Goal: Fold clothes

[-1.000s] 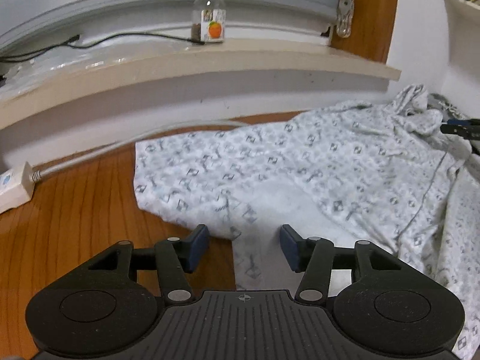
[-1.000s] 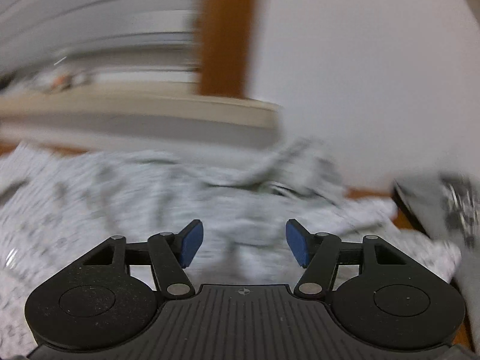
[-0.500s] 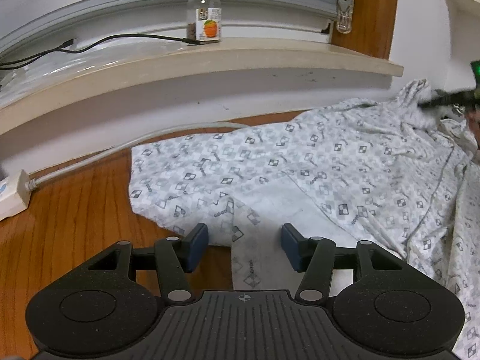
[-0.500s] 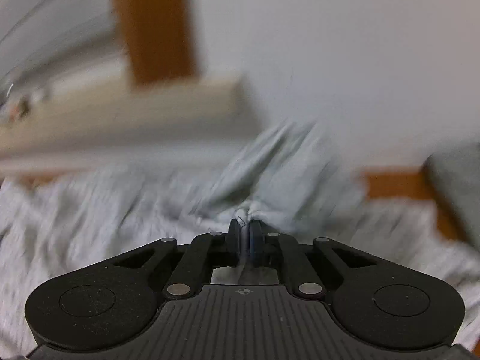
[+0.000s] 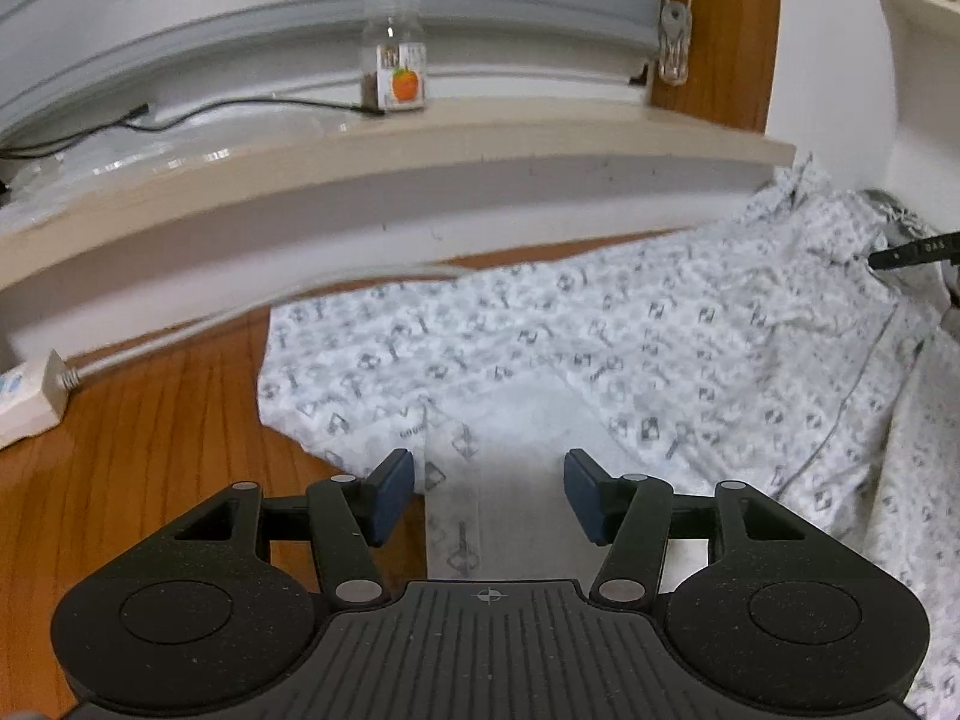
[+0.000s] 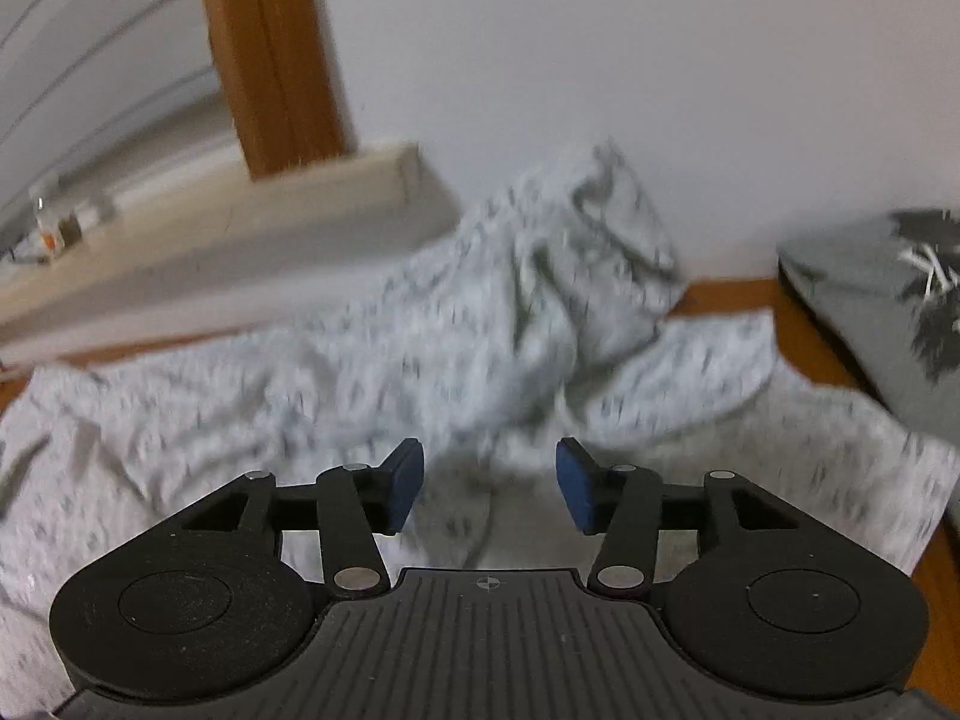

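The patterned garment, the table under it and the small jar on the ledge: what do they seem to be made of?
The patterned garment looks like thin woven cloth, perhaps cotton: matte, it creases softly and bunches against the wall. The table seems wood or wood veneer, with orange-brown grain lines and a slight sheen. The small jar on the ledge looks like clear glass or plastic, see-through with a paper label; which one, I cannot tell.

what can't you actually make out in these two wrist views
- Patterned garment: its full outline, cut off by the right edge in the left wrist view and smeared by motion blur in the right wrist view.
- Jar on the sill: label text too small to read.
- Right gripper, jaws opening: blur hides whether the cloth below touches its pads.
- Grey item: cut off at the right edge, unidentifiable.
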